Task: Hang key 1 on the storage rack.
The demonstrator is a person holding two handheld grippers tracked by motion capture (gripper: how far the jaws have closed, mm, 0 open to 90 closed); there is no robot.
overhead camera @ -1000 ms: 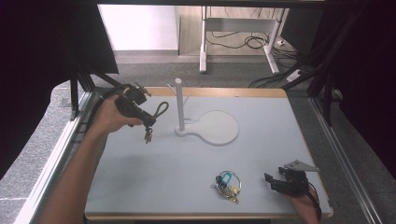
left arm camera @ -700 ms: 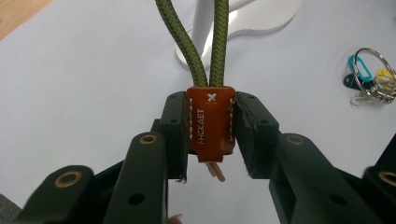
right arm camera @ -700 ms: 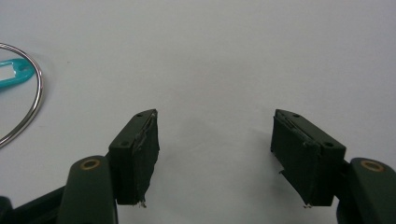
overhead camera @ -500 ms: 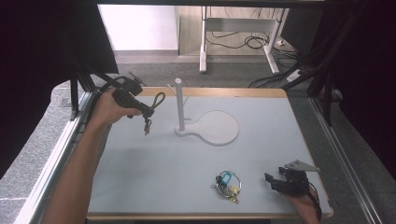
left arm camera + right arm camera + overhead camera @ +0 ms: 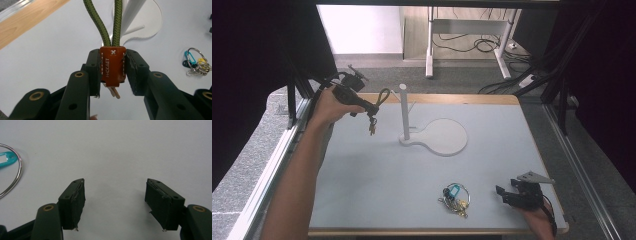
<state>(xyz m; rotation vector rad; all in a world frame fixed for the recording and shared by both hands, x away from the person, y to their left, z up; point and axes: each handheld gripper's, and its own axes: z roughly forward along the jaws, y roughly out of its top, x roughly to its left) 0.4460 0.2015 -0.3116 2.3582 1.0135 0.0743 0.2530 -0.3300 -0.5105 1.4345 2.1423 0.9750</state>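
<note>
Left gripper view: leather tab clamped between fingers.

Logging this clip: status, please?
Left tool shut on keychain tab, cord loop raised beside stand post. Right tool open, idle near key ring. Nothing between loop and post.

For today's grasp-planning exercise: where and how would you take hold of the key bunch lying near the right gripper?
Probably grip the large steel ring of the key bunch where it arcs clear of the teal tag. It lies flat on the table, so come from above, one jaw inside the loop and one outside. The right gripper sits beside it, jaws open.
</note>
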